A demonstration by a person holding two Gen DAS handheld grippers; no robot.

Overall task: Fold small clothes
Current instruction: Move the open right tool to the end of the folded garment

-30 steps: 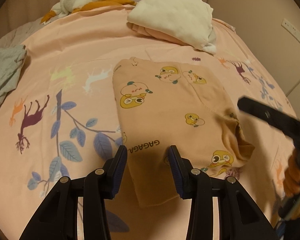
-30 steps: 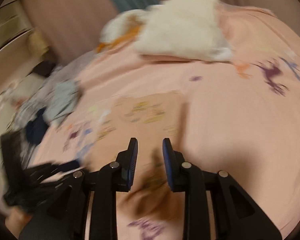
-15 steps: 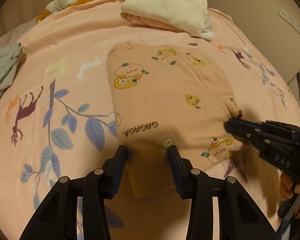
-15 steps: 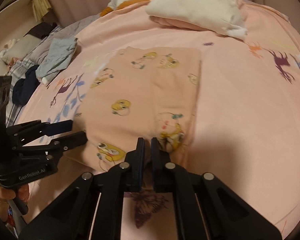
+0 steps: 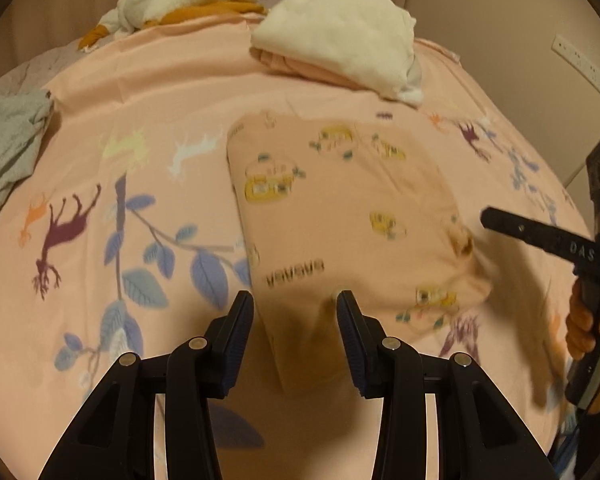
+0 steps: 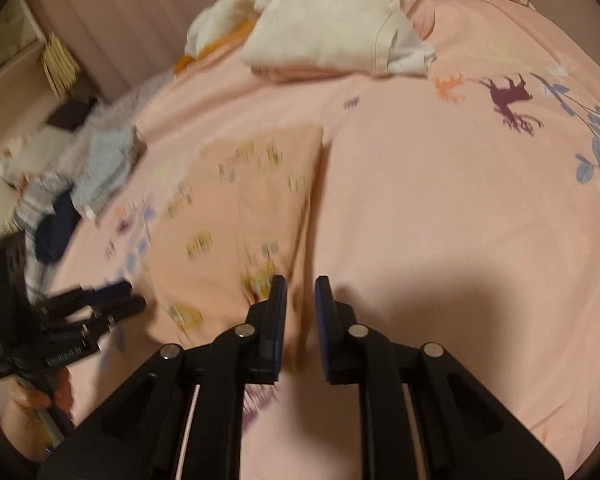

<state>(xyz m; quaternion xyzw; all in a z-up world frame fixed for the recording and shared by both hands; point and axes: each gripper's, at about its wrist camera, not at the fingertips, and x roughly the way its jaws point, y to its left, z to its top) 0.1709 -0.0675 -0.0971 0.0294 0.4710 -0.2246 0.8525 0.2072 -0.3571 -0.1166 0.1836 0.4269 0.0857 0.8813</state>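
A small peach garment (image 5: 340, 216) with yellow cartoon prints lies folded flat on the pink bedsheet (image 5: 159, 92). My left gripper (image 5: 295, 308) is open and empty, just above the garment's near edge. My right gripper (image 6: 300, 292) is open a little and empty, above the garment's right near corner (image 6: 259, 276). The garment (image 6: 235, 216) is blurred in the right wrist view. Each gripper shows in the other's view: the right one (image 5: 540, 236) at the right, the left one (image 6: 99, 304) at the lower left.
A folded stack of white and pink clothes (image 5: 340, 36) lies at the far side of the bed. A white and orange heap (image 5: 179, 4) lies behind it. A grey garment (image 5: 11, 140) lies at the left edge. More loose clothes (image 6: 79, 184) lie beyond the bed's left side.
My right gripper was shut at the garment's near right corner half a second ago; it is now open and lifted clear. My left gripper has drawn back slightly, staying open.
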